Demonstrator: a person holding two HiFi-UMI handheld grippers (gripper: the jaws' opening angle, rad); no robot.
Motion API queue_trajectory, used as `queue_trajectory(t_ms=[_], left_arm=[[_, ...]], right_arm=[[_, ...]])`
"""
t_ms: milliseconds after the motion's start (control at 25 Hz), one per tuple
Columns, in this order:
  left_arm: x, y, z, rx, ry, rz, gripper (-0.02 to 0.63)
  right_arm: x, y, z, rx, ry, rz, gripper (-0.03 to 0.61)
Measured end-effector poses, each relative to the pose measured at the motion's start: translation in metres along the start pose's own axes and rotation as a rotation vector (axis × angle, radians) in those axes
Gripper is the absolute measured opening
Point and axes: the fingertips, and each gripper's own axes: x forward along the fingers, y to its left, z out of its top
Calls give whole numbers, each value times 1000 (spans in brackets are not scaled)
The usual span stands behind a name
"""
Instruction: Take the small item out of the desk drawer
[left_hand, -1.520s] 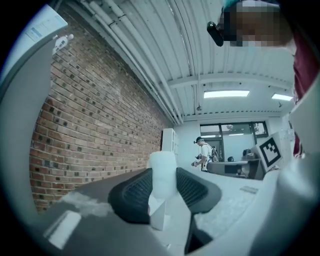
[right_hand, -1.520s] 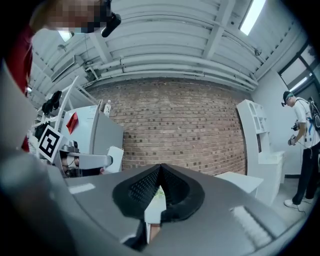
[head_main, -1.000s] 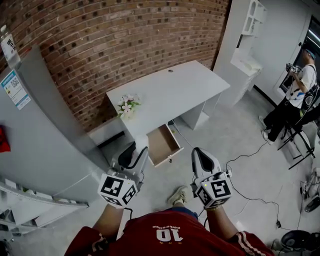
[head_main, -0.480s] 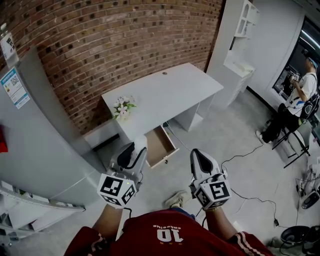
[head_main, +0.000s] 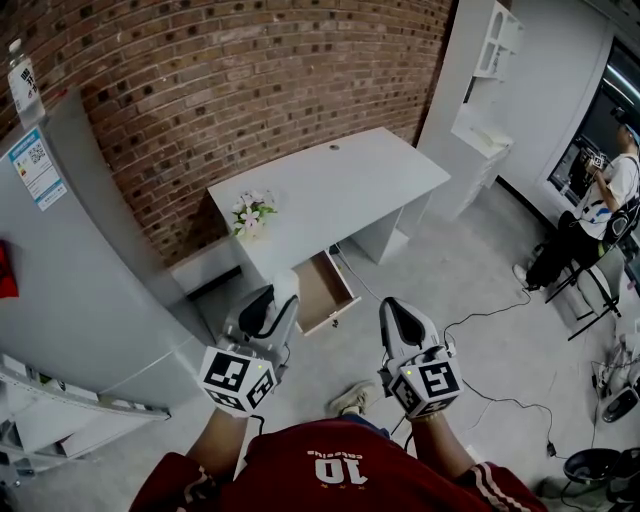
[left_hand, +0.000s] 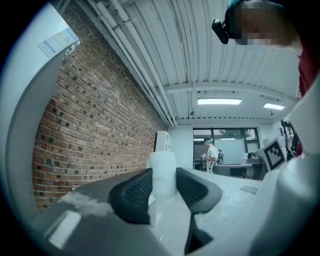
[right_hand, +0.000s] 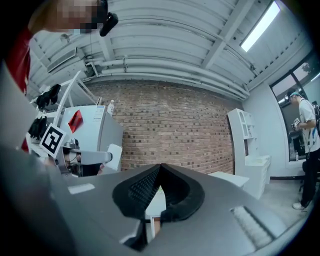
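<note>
— Where is the small item right now?

— We have it in our left gripper. The small item is a pale white piece standing upright between the two ribbed pads. The jaws are closed on it from both sides, only as far apart as the piece is wide. Its top pokes up above the pads.

— And the drawer?

— The drawer is pulled out from under the near edge of the white table, and we see its brown bottom. The item is out of it, held in the air on our side of the drawer and apart from it.

— What is our right gripper doing?

— Our right gripper is held level beside the left one, with a gap between the two. Its jaws are drawn together so that the tips touch, and they grip only each other. Both grippers sit in front of our red shirt and point toward the table.

— What else do we see around us?

— A small bunch of flowers stands on the table near its left corner. The brick wall runs behind the table. A tall grey cabinet is at our left, close beside the left gripper. A white shelf unit stands past the table's right end. Cables trail over the floor at our right. Another person is far off at the right edge, well apart from the table.
</note>
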Motion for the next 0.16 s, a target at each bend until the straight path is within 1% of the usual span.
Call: queue_trajectory(t_ms=[160], left_arm=[[0, 7, 0, -3, -3, 1, 163]], right_arm=[[5, 2, 0, -7, -3, -2, -2]])
